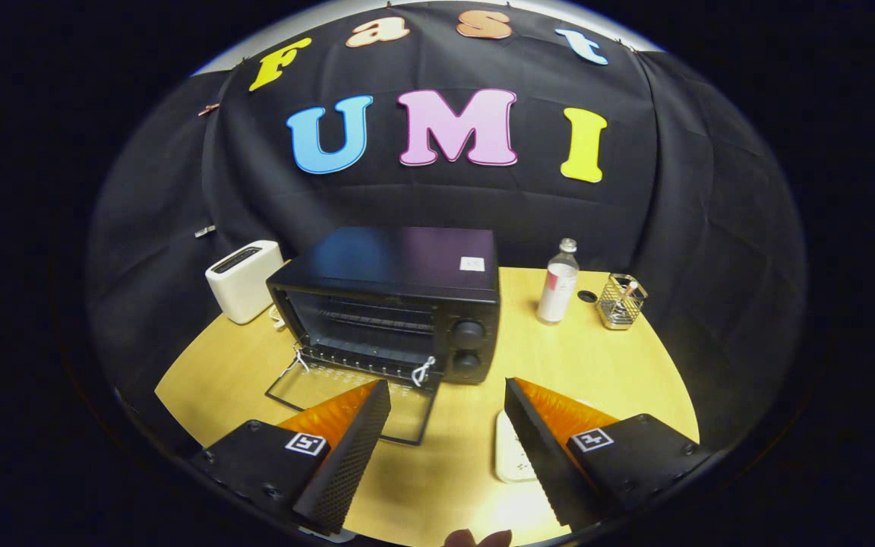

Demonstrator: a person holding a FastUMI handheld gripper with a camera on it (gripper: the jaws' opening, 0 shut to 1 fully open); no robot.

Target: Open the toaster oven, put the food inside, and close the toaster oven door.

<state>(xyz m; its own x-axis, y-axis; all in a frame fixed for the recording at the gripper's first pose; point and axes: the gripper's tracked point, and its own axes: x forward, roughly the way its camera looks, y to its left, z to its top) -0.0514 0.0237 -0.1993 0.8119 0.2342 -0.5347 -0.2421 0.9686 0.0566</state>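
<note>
between the two fingers of the gripper is bare wooden table; the fingers are spread wide and hold nothing. under the right finger lies a flat white thing. just ahead, the black toaster oven has its glass door folded down flat. a white toaster stands left of it. a bottle and a wire basket stand right.

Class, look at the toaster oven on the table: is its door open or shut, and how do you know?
Open. The toaster oven has its glass door folded down flat onto the table, leaving the rack inside exposed. The gripper is open, holding nothing.
</note>
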